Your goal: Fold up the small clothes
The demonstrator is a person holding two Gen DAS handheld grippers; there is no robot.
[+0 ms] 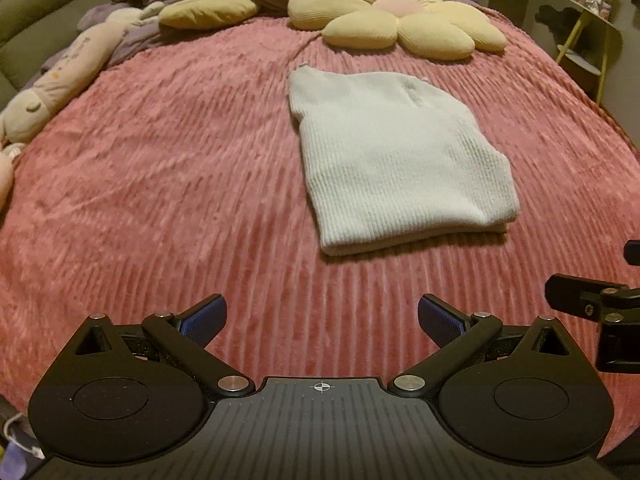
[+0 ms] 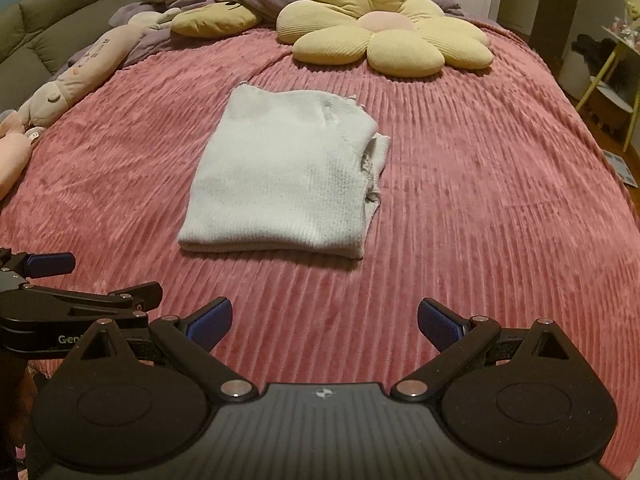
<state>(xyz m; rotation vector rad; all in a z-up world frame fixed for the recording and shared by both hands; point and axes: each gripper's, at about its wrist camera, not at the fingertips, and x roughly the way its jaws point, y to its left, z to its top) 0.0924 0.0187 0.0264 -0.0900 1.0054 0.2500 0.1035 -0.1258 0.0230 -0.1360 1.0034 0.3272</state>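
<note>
Both claws empty: my left gripper (image 1: 322,322) spread wide, right gripper (image 2: 325,325) likewise. White ribbed knit top (image 1: 394,156) lies folded mid-bedspread (image 1: 160,184), ahead of both. Looks soft, light, floppy; I'd pinch the doubled near edge.

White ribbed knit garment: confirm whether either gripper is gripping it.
No. The white ribbed knit garment lies folded, apart from both open grippers.

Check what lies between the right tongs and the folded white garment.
Only bare pink ribbed blanket separates the right tongs from the folded white garment; the right wrist view shows it plainly.
</note>
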